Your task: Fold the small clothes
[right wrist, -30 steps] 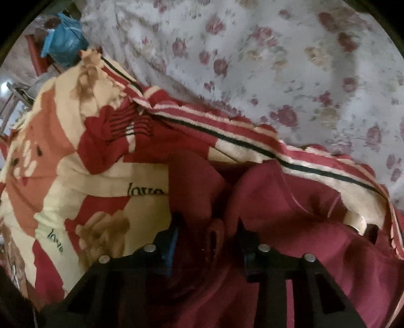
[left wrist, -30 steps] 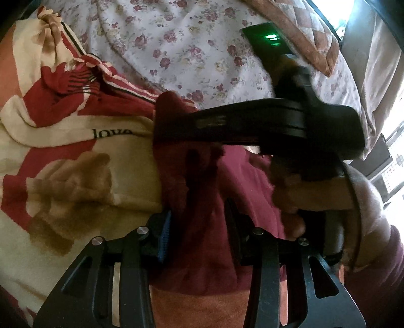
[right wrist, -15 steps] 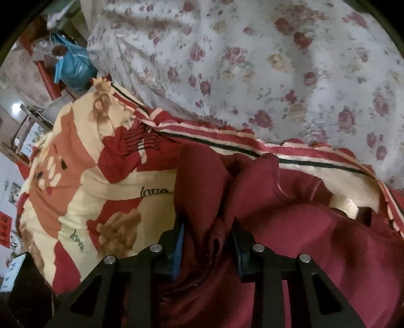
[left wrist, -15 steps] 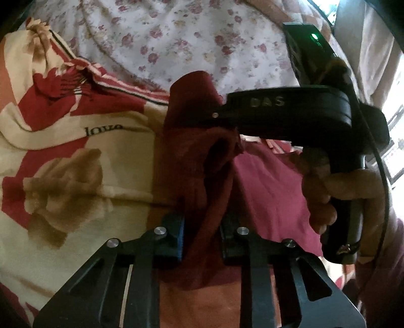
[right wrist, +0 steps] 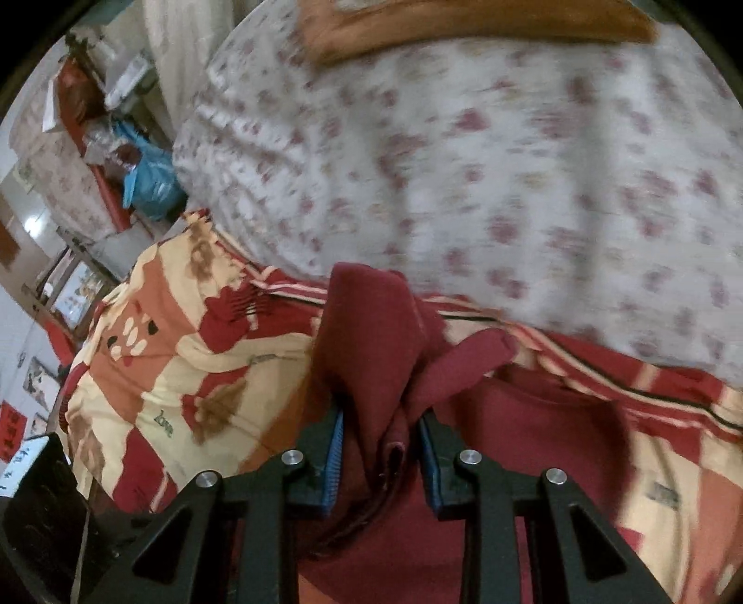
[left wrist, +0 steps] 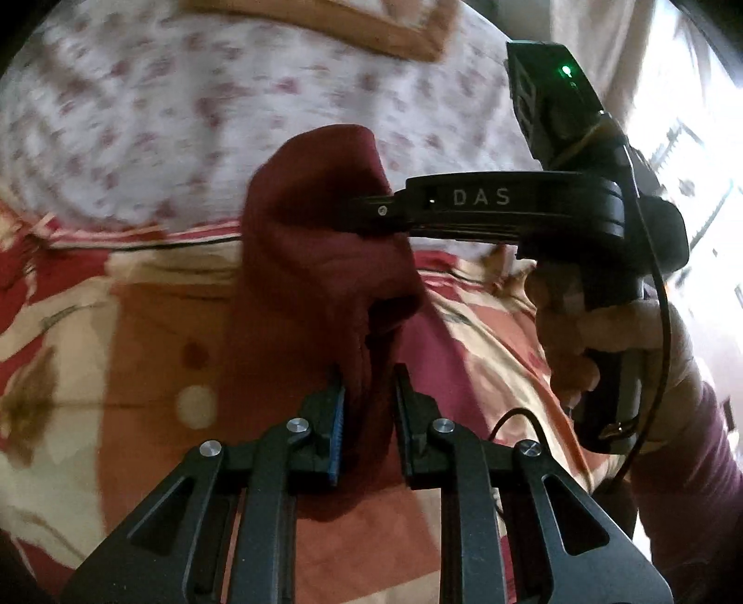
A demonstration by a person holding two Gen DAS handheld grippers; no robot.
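Observation:
A small maroon garment (left wrist: 316, 241) hangs bunched between both grippers, lifted above a red and cream patterned blanket (left wrist: 139, 371). My left gripper (left wrist: 367, 376) is shut on a fold of it near the lower edge. My right gripper (left wrist: 385, 211) comes in from the right, held by a hand (left wrist: 603, 334), and pinches the garment's upper part. In the right wrist view my right gripper (right wrist: 381, 418) is shut on a thick gather of the maroon garment (right wrist: 371, 334), which rises in a peak above the pads; more maroon cloth trails to the right over the blanket (right wrist: 185, 371).
A white floral sheet (right wrist: 511, 186) covers the bed beyond the blanket, with a brown-edged quilt (right wrist: 464, 28) at the far side. To the left, off the bed, stand a blue bag (right wrist: 148, 181) and cluttered furniture. A bright window lies at the right in the left wrist view.
Both grippers have risen and drawn back, pulling the maroon garment up off the blanket. The left jaws have narrowed onto the cloth. The views are now blurred by motion.

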